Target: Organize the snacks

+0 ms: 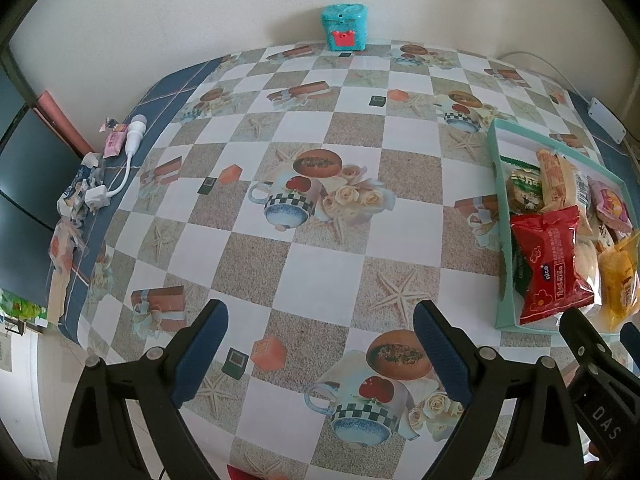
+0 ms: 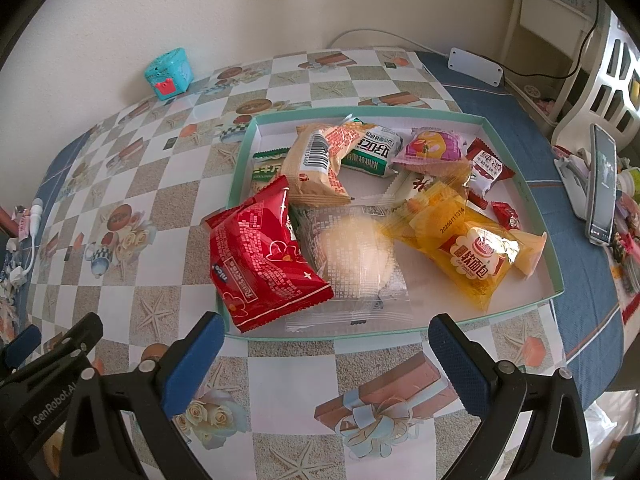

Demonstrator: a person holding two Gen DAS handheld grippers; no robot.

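Judging from how things lie, we are close to finished. Nearly every snack sits inside the shallow green-rimmed tray at the right of the table: the yellow bread packet near its right side, the clear-wrapped round cake in the middle, the beige barcode packet and the pink packet farther back, with small red sweets among them. Loose packets no longer lie on the checked tablecloth that we can see; only the teal box stands at the far edge, and a white cable lies with paper scraps at the far left.

What seems left is tidying. The red packet hangs over the tray's near-left rim, partly out, and the packets lie heaped across one another instead of sorted.

Our left gripper hovers over bare tablecloth left of the tray, jaws spread wide and empty. Our right gripper hangs just before the tray's near rim, likewise spread and holding nothing, nearest the red packet and the round cake.
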